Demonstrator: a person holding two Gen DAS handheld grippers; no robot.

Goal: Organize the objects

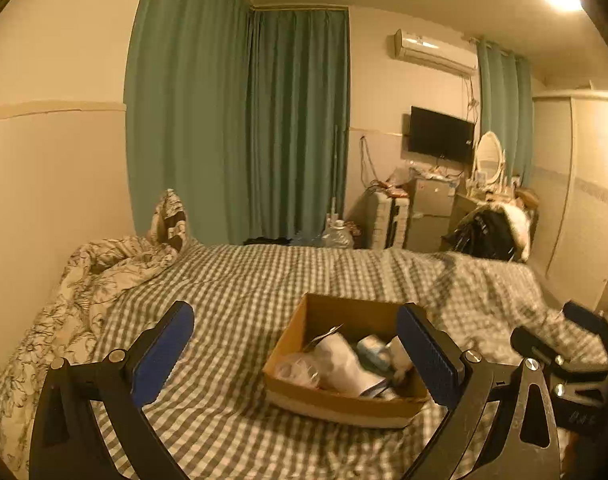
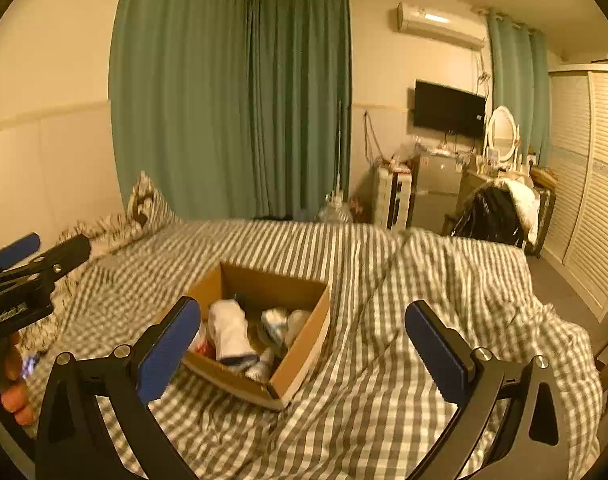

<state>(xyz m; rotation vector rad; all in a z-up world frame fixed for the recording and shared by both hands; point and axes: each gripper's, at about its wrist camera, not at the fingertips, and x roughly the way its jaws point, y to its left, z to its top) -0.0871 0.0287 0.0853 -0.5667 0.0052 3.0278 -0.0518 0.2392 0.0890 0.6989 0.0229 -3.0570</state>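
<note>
A cardboard box is sitting on the bed, holding a bundle of small items. Left of the box, a crumpled quilt is lying along the wall, with a pillow behind it. Beyond the box, a water jug is standing past the bed's far edge, in front of the curtains.

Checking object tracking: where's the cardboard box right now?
The cardboard box sits on the checked bedspread, in front of both open grippers, lower centre in the left wrist view, left of centre in the right.

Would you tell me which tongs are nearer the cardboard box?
Left. The left tongs hang open right before the cardboard box; the right tongs, also open, sit off its right side.
</note>
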